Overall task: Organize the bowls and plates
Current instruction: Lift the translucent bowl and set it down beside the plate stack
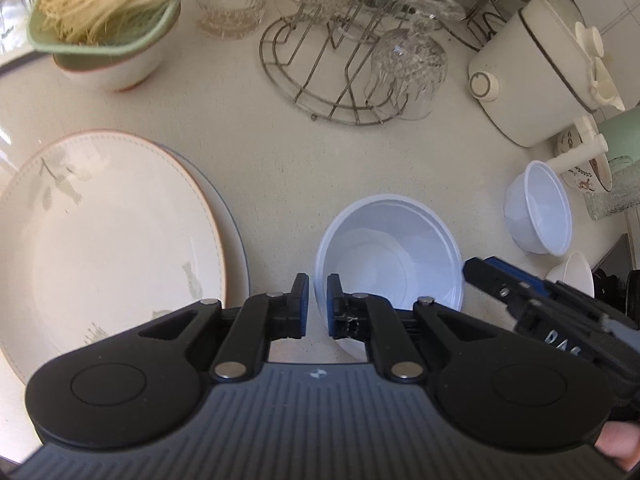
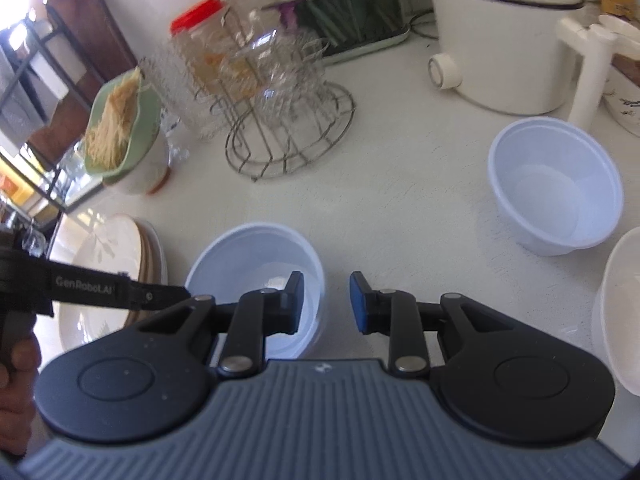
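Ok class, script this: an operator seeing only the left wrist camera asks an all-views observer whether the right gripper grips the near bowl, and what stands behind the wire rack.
Operator: Is the right gripper gripping the bowl?
Observer: No. The right gripper is open, one finger over the bowl, one outside its rim.
Operator: What stands behind the wire rack?
Observer: Behind the wire rack is a clear jar with a red lid.

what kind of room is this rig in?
Most likely a home kitchen counter: a wire glass-drying rack with an upturned glass, stacked plates, and a cream countertop appliance.
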{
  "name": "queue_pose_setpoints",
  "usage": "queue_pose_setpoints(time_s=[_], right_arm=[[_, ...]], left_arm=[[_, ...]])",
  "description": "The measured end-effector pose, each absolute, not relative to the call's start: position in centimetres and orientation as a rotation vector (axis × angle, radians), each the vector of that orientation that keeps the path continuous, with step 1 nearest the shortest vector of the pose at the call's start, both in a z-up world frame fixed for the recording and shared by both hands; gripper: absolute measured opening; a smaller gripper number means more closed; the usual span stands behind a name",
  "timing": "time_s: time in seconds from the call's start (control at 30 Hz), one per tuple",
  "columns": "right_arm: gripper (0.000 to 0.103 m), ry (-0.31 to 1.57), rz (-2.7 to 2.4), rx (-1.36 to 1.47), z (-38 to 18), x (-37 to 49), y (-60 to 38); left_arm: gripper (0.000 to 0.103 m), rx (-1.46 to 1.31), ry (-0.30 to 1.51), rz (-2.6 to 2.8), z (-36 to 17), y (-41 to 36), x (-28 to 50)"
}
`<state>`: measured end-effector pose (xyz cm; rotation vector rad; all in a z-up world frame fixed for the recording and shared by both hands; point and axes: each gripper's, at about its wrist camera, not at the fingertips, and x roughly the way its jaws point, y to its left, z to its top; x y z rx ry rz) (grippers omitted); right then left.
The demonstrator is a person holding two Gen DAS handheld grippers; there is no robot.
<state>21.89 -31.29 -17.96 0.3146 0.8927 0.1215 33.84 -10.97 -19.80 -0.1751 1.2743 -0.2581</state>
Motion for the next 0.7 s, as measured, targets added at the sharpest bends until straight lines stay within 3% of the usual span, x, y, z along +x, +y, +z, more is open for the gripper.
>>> queue_pose_setpoints(time_s=[0.37, 0.7], right_arm=[[0.029, 0.811, 0.099, 0.279, -14.1, 20.4, -31.6], [0.029, 0.738, 0.068, 0.325, -11.4, 17.6, -32.9]], left_arm=[[0.021, -0.168, 1.138, -0.318, -14.7, -11.3, 32.1], [0.022, -0.173, 1.057, -0.347, -11.6, -11.4, 30.3]])
